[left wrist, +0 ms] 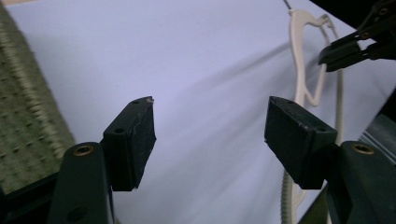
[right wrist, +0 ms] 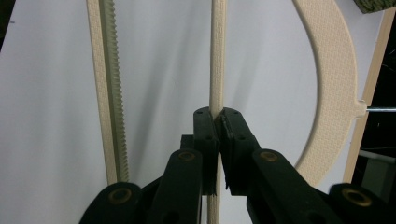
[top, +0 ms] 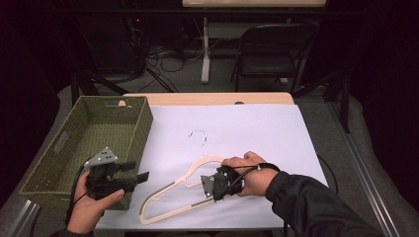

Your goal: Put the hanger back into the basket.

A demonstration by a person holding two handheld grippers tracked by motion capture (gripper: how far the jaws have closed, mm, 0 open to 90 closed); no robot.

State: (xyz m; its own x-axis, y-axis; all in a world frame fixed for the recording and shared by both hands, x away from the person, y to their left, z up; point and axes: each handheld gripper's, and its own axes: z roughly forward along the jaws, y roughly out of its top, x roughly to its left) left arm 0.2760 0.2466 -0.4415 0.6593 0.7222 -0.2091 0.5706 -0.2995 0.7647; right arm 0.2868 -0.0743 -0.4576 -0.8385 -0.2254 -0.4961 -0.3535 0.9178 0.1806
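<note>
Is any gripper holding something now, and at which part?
The right gripper is shut on the hanger, on a thin bar of its frame. The left gripper is open, holding nothing.

a: what's the tool (right wrist: pixel 218 122) on?

b: its two black jaws are closed on a thin cream bar of the hanger (right wrist: pixel 332 88), pinching it from both sides. the bar runs straight up from between them to the top edge.

a: and the rest of the hanger?

b: a second bar with a toothed edge (right wrist: pixel 109 93) stands left of the jaws, apart from them. a broad curved textured piece sweeps down on the right.

a: what's under it all?

b: a white sheet (right wrist: pixel 51 107). a corner of a green woven basket (right wrist: pixel 376 4) sits at the top right, with dark space along the right edge.
</note>
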